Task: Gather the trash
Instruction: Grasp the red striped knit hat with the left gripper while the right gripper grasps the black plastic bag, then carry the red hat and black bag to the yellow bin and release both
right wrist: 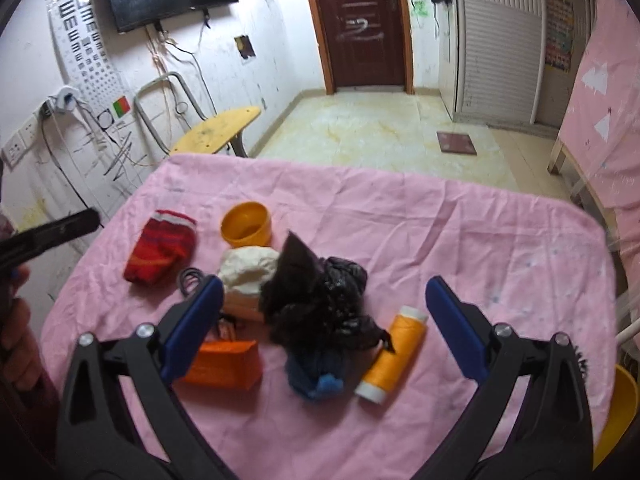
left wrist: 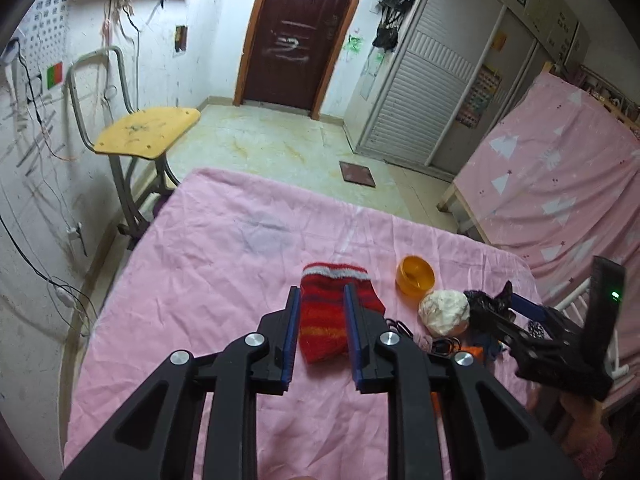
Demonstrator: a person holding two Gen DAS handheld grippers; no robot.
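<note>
A crumpled black plastic bag (right wrist: 316, 292) lies mid-table, between the open fingers of my right gripper (right wrist: 324, 300), which hovers over it. A white paper wad (right wrist: 248, 270) sits just left of it, also in the left wrist view (left wrist: 444, 306). A red striped sock (left wrist: 332, 316) lies between the open fingers of my left gripper (left wrist: 322, 300); it also shows in the right wrist view (right wrist: 162, 246). The right gripper appears in the left wrist view (left wrist: 516, 312) beside the black bag (left wrist: 486, 302).
An orange cup (right wrist: 247, 224), an orange box (right wrist: 224, 364), a yellow thread spool (right wrist: 394, 354), a blue rag (right wrist: 316, 376) and black hair ties (right wrist: 190, 278) lie on the pink-covered table (right wrist: 480, 240). A yellow bin (right wrist: 614, 412) stands at the right edge. A yellow chair (left wrist: 144, 132) stands at far left.
</note>
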